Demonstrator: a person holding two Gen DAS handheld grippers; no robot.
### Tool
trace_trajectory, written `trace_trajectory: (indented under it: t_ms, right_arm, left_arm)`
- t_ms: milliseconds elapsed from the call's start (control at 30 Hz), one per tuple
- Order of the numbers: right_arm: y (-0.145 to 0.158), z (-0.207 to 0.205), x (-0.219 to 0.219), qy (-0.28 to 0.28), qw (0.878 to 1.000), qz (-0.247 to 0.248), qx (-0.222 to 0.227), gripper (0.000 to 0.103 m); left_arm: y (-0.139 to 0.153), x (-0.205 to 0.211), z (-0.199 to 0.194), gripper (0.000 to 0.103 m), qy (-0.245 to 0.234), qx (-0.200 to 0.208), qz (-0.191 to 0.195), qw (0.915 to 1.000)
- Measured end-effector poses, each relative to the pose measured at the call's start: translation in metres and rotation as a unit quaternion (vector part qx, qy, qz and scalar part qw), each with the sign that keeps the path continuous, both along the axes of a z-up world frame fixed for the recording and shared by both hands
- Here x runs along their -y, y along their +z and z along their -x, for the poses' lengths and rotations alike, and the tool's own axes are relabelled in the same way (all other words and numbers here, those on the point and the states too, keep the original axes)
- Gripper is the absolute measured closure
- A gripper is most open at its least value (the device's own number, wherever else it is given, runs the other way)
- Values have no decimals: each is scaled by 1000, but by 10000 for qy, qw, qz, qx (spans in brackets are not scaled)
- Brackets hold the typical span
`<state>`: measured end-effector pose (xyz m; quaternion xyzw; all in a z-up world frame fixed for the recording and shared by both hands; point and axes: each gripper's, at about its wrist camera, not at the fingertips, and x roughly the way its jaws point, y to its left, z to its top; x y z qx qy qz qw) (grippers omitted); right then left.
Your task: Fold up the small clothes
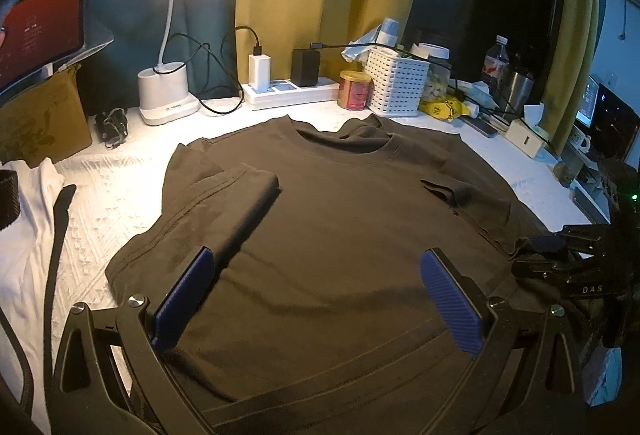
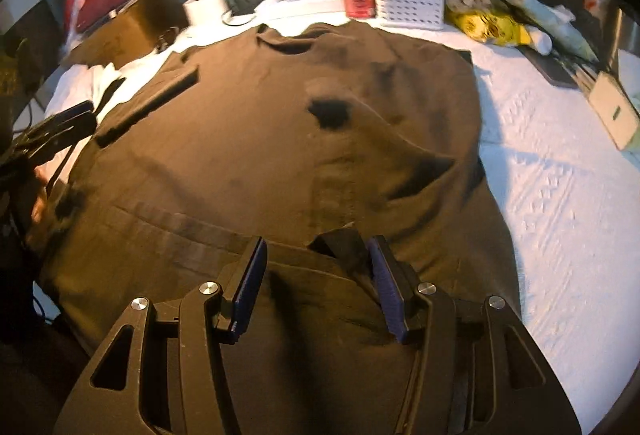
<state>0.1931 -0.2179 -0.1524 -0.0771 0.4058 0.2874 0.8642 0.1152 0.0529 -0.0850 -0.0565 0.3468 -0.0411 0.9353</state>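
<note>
T-shirt (image 1: 340,219) flat, sleeves folded in, both hand-held grippers open

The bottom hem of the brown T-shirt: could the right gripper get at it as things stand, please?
Probably yes. The right gripper is open just above the brown T-shirt, whose bottom hem lies right at its fingertips with nothing on top of it.

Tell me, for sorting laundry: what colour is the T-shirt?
Dark brown T-shirt, plain; clearest in the left wrist view.

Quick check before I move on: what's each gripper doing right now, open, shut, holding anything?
Left gripper: open wide above the brown T-shirt, holding nothing.
Right gripper: open at the shirt's bottom hem, fabric between its fingers but not pinched.
</note>
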Motion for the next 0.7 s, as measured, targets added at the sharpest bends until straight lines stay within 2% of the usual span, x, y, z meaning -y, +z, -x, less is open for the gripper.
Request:
trace_trajectory:
  t_ms: [133, 333, 500, 700]
  right_arm:
    - [20, -11, 9, -202, 9993, -150, 290, 48]
    - [34, -55, 26, -688, 9961, -137, 535, 48]
    - [36, -99, 38, -931, 9942, -98, 535, 48]
    - [34, -146, 40, -898, 9951, -46, 420, 48]
  left_arm:
    - [4, -4, 1, 2, 70, 8, -62, 10000]
    - [9, -13, -13, 2, 206, 18, -158, 9997]
    - [11, -15, -29, 2, 298, 36, -201, 9993]
    - [10, -20, -53, 2, 408, 44, -225, 9989]
